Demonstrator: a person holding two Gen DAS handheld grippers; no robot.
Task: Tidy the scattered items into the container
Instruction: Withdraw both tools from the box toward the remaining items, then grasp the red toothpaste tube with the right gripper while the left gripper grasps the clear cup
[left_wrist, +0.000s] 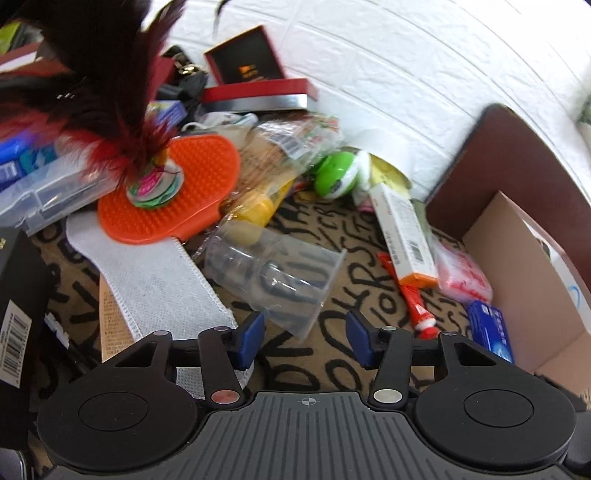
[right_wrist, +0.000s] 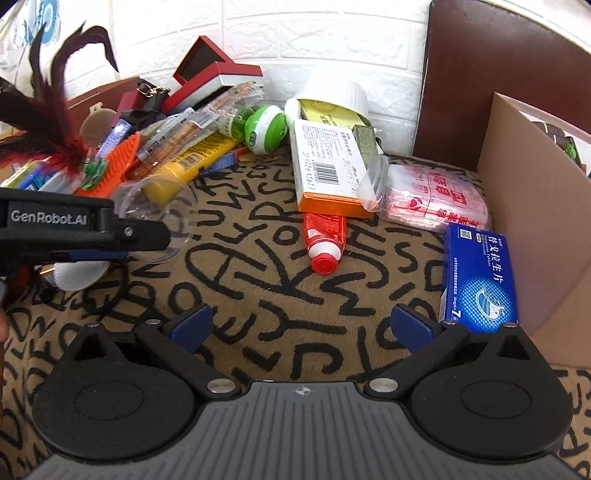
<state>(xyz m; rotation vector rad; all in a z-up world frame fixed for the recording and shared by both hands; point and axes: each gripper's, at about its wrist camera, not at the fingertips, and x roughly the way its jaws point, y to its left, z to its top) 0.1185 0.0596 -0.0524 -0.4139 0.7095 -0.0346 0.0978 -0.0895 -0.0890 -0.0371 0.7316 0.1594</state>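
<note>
My left gripper (left_wrist: 306, 341) is open, its blue pads just short of the rim of a clear plastic cup (left_wrist: 275, 277) lying on its side on the lettered rug. The right wrist view shows that gripper (right_wrist: 122, 240) from the side at the cup (right_wrist: 162, 218). My right gripper (right_wrist: 301, 328) is open and empty above bare rug. The cardboard box (right_wrist: 535, 229) stands at the right, also in the left wrist view (left_wrist: 524, 280). A blue medicine box (right_wrist: 480, 277) leans against it. A red bottle (right_wrist: 323, 240) lies mid-rug.
A pile lies along the white wall: an orange brush (left_wrist: 166, 199) with a feather shuttlecock (left_wrist: 122, 122), a green yo-yo (right_wrist: 264, 127), an orange-edged carton (right_wrist: 325, 166), a pink packet (right_wrist: 436, 203), a yellow tube (right_wrist: 184, 166), red gift boxes (left_wrist: 258, 74). A white cloth (left_wrist: 162, 288) lies left.
</note>
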